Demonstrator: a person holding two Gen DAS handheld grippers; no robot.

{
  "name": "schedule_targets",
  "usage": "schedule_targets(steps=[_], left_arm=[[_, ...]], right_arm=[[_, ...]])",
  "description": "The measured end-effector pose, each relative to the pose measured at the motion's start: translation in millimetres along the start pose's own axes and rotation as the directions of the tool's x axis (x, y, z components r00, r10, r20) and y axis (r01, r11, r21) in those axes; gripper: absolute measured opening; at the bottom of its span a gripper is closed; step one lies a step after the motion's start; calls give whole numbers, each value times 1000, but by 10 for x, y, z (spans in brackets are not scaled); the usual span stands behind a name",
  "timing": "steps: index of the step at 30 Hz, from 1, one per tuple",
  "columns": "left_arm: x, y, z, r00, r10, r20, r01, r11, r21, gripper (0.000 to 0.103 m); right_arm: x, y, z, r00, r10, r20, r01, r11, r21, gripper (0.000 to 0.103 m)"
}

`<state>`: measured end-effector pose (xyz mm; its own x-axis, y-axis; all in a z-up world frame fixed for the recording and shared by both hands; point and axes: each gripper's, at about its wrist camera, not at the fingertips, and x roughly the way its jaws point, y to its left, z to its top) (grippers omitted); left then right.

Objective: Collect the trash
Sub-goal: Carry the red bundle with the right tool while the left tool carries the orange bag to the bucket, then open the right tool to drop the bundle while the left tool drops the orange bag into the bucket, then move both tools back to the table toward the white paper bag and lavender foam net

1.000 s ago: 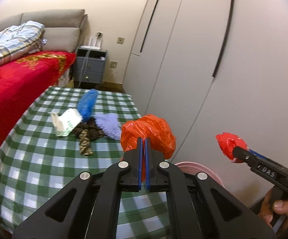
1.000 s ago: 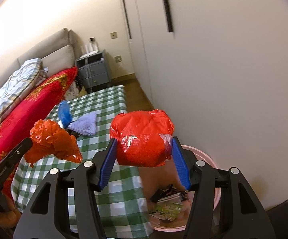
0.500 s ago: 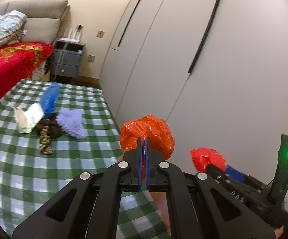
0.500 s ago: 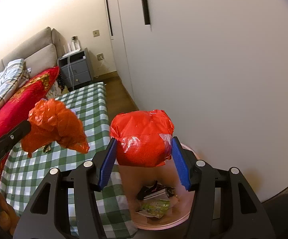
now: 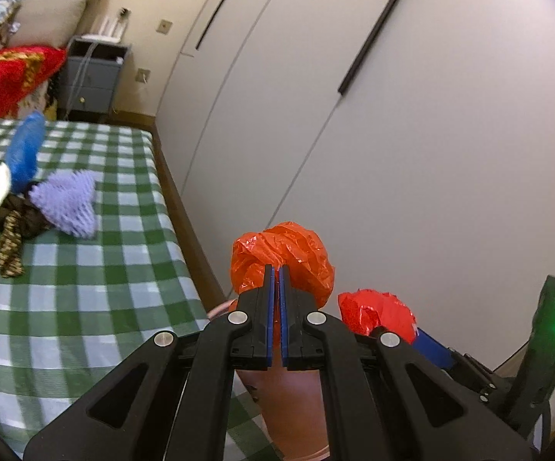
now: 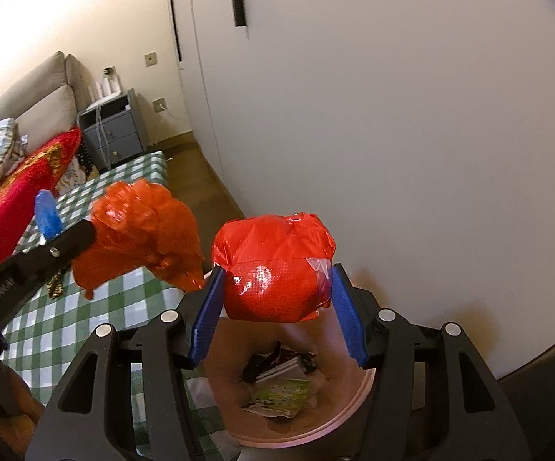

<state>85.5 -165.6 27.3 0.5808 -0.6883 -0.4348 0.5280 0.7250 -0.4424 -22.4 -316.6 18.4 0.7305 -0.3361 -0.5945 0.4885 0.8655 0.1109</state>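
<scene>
While the left gripper (image 5: 276, 269) pinches the light, crushable orange bag (image 5: 281, 257), the right gripper (image 6: 275, 288) clamps the red wad (image 6: 273, 269) above the bin (image 6: 358, 395).

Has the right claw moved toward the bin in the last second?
Yes. In the right wrist view the pink bin now sits right under the right claw and its red bundle, showing more of its inside than before; the checked table has slid leftward.

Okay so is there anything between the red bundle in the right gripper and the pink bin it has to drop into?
Nothing visible. The right gripper holds the red bundle directly over the pink bin's open mouth; only trash already dropped lies at the bottom.
</scene>
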Motion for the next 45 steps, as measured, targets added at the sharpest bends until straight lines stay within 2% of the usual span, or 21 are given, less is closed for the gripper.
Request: schedule_targets(steps=[9,11,15,21,33,38,45], left_arm=[[277,-21,-76,997,-40,-68,38,999,-28,2],[335,-26,-87,995,-45,-91,42,999,-33,3],[341,38,-100,995,-39,-94,32,997,-72,10],[236,138,-73,997,-16,-76,9,996,-91,10],[-172,500,-2,996,89,-10,-89,990,-107,10],[-322,717,2,989,149,16,-146,981,-128,10],[-445,996,19,970,242,37,-234,961,-146,10]], right_arm=[[95,-9,-19,999,-38,-24,38,999,2,57],[105,-38,-14,998,-61,-25,61,998,13,67],[128,-84,-7,997,-73,-35,74,997,31,70],[107,-73,-11,998,-67,-21,68,997,25,70],[74,227,-18,999,21,34,-21,1000,-7,70],[106,413,-25,996,81,43,-79,996,-31,69],[210,732,-51,982,186,30,-184,981,-64,68]])
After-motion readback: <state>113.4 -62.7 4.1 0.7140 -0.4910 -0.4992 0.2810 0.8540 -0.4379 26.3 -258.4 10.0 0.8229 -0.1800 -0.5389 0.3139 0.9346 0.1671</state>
